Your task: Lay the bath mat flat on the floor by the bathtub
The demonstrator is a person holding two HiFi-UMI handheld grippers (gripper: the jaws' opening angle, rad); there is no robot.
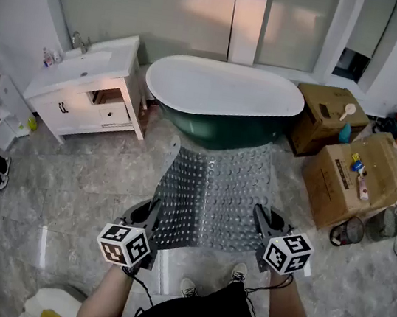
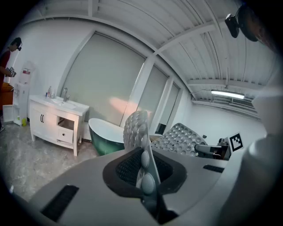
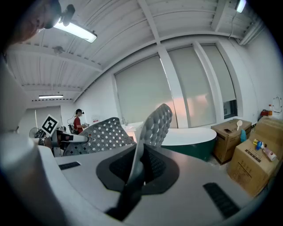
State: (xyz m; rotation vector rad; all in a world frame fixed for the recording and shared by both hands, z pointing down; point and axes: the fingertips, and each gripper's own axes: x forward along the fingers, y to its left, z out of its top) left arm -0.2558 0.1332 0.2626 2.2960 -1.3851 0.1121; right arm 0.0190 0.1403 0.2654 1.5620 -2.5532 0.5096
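Clenches the bath mat (image 1: 215, 194) by 2 near corners in left gripper (image 1: 150, 217) and right gripper (image 1: 262, 220) fingers, raised before the bathtub (image 1: 224, 91). Might land curled or crooked on the floor (image 1: 98, 175) after 1 slip or uneven drop.

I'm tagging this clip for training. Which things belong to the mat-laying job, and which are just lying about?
Job: bath mat, held up by left gripper and right gripper, both shut on it; bathtub; floor.
Lying about: vanity cabinet; cardboard boxes.
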